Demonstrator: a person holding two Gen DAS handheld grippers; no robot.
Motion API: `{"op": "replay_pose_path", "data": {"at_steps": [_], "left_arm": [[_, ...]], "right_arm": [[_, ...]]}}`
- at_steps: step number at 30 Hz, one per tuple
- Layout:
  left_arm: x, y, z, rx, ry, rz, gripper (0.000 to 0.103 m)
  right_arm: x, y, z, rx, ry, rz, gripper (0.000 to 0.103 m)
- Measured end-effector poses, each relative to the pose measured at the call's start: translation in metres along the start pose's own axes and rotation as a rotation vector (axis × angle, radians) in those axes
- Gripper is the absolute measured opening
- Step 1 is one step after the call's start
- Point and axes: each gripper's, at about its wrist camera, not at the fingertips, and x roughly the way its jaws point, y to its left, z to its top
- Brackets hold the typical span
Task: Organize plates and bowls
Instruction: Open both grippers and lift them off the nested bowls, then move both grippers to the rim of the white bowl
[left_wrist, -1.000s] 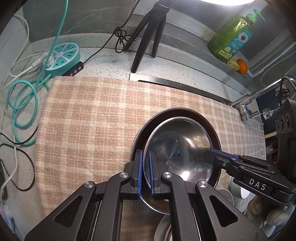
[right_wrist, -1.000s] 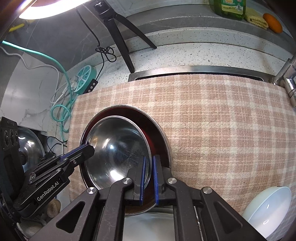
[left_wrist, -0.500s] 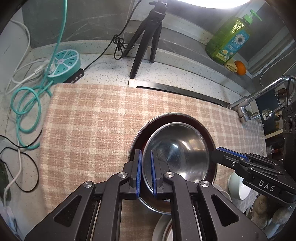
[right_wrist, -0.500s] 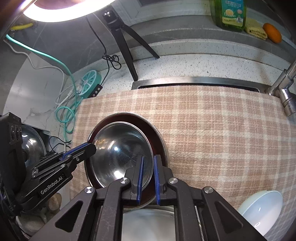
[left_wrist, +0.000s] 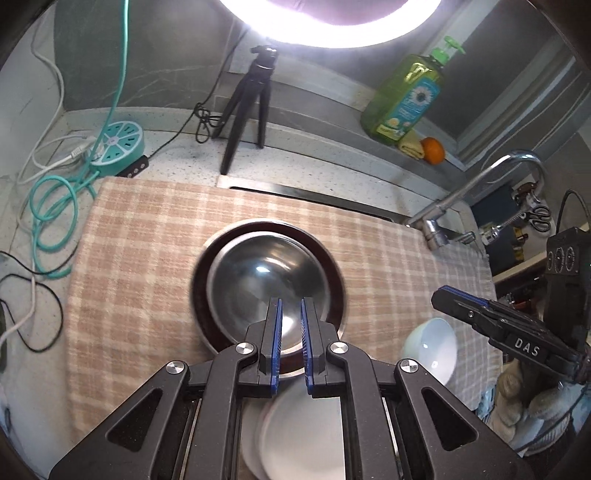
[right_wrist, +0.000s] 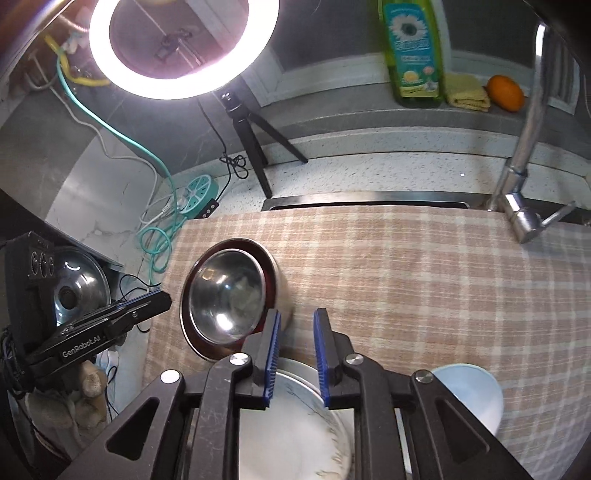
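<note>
While both tongs hang clear above the cloth, the risks sit mostly with what lies under them.

Left wrist view: left tongs are nearly closed, blue ribbed pads a narrow slit apart, nothing between them. Steel bowl sits nested in a dark red bowl, both on the checked cloth over the worktop. Steel is smooth, mirror-bright, thin-rimmed; likely slippery under hard pads. The inner bowl sits off-centre, so a bump could rock or spin it. White plate lies directly under the tongs, blurred. A pale blue bowl stands just beside the stack, with the right tongs above it; a careless sweep could knock it.

Right wrist view: right tongs are opening, the gap plainly empty. Red bowl's outer wall looks metallic, its lining glossy. Steel bowl inside it throws back the ring light. Plate shows a marbled glaze, flat and hard; probably chips if a bowl drops on it. Blue bowl sits near the cloth's front edge, glossy and rounded; dragging the soft cloth could tip it off. Left tongs show side-on near the stack, well apart from the tap.
</note>
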Motion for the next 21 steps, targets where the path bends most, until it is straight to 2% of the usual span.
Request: {"op": "replay_pose_path", "data": {"at_steps": [9,15,21], "left_arm": [[0.019,-0.063,-0.048,-0.005,0.039,-0.052,0.008],[0.053,-0.104,-0.075,-0.022,0.1,-0.089,0.008],[0.069,-0.138,-0.087,0.025,0.102,-0.059,0.008]], "right_arm": [[-0.051,-0.077,-0.03,0.014,-0.078,-0.004,0.025],[-0.063,-0.116,-0.05,-0.011,-0.054,0.0,0.026],[-0.057,-0.152,-0.071,0.048,-0.014,0.017,0.026]]}}
